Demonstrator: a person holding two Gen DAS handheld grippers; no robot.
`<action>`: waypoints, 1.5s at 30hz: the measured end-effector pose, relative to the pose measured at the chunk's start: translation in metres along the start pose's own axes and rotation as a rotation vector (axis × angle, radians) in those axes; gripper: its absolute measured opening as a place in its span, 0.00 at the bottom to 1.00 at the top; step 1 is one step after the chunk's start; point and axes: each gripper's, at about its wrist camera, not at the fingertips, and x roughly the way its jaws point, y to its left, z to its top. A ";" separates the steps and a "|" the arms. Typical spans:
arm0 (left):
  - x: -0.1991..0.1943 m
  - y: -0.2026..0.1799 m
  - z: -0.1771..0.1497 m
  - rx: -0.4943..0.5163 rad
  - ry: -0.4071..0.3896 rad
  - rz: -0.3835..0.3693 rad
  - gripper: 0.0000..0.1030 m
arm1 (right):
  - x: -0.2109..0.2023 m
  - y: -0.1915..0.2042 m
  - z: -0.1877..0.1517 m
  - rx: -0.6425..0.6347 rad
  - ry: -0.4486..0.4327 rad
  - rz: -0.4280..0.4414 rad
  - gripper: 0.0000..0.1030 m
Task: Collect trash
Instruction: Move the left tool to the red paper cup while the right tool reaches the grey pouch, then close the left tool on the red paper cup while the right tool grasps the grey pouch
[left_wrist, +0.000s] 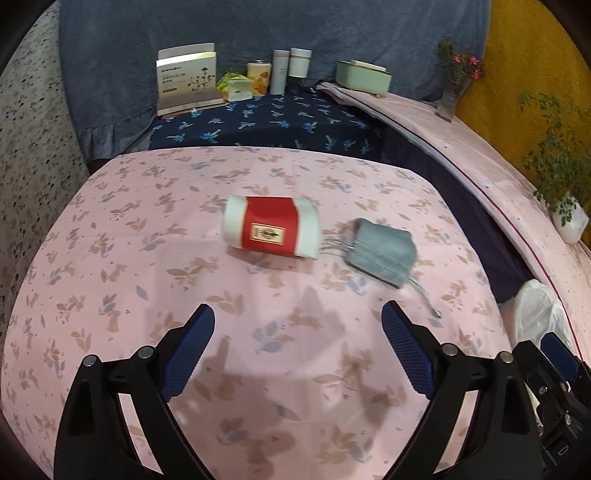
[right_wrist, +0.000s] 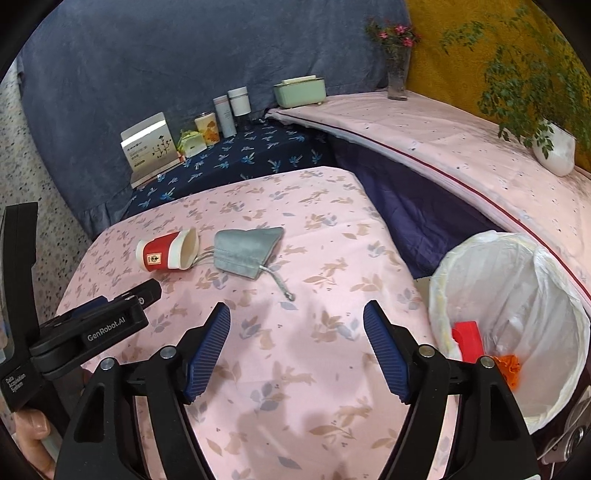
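A red and white paper cup (left_wrist: 271, 230) lies on its side on the pink flowered tablecloth (left_wrist: 110, 258). Beside its open end lies a grey drawstring pouch (left_wrist: 382, 253) with cords trailing. My left gripper (left_wrist: 297, 321) hovers open in front of both, nothing between its blue pads. In the right wrist view the cup (right_wrist: 168, 251) and pouch (right_wrist: 247, 251) lie ahead to the left, and my right gripper (right_wrist: 297, 315) is open and empty over the cloth. The left gripper's body (right_wrist: 92, 325) shows at the left, a hand under it.
A white-lined trash bin (right_wrist: 517, 295) stands off the table's right edge with red and orange scraps inside. At the back sit a card box (left_wrist: 186, 79), tins, bottles (left_wrist: 279, 72) and a green box (left_wrist: 364, 75). A vase (right_wrist: 399, 74) and potted plant (right_wrist: 554, 147) stand on the right ledge.
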 end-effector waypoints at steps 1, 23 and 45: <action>0.002 0.003 0.001 -0.003 0.002 0.002 0.85 | 0.003 0.003 0.001 -0.004 0.003 0.003 0.69; 0.072 0.024 0.042 -0.053 0.072 -0.003 0.90 | 0.090 0.039 0.030 -0.040 0.077 0.012 0.70; 0.116 0.015 0.060 -0.008 0.101 0.033 0.82 | 0.164 0.056 0.042 -0.035 0.145 0.070 0.68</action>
